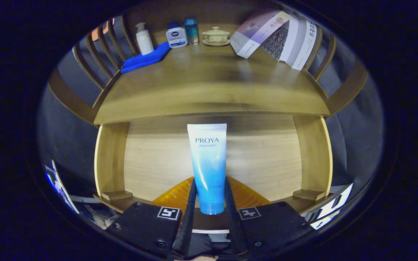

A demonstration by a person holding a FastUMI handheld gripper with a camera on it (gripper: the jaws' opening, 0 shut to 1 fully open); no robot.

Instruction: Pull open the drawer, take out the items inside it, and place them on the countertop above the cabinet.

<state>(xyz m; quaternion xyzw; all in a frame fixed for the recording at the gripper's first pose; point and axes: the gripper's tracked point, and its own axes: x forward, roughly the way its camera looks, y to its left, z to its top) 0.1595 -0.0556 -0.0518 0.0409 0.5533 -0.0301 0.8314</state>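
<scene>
The gripper [209, 203] holds the tube [208, 165] at the lower centre of the frame. Its 2 fingers are closed on the tube's lower part, near the cap, 1 on each side, and the tube stands up between them. Behind and below the tube is the open drawer [111, 159], at the centre of the frame.

I judge that the step now is to carry the tube up and put it on the countertop [209, 90], in the upper half of the frame. To do it well, the tube should rise enough to pass the front edge of the countertop, and then go down on the bare wood in the middle, away from the things at the back.

Apart from the held tube, I see nothing else on the visible drawer floor; the near part is hidden by the fingers.
</scene>
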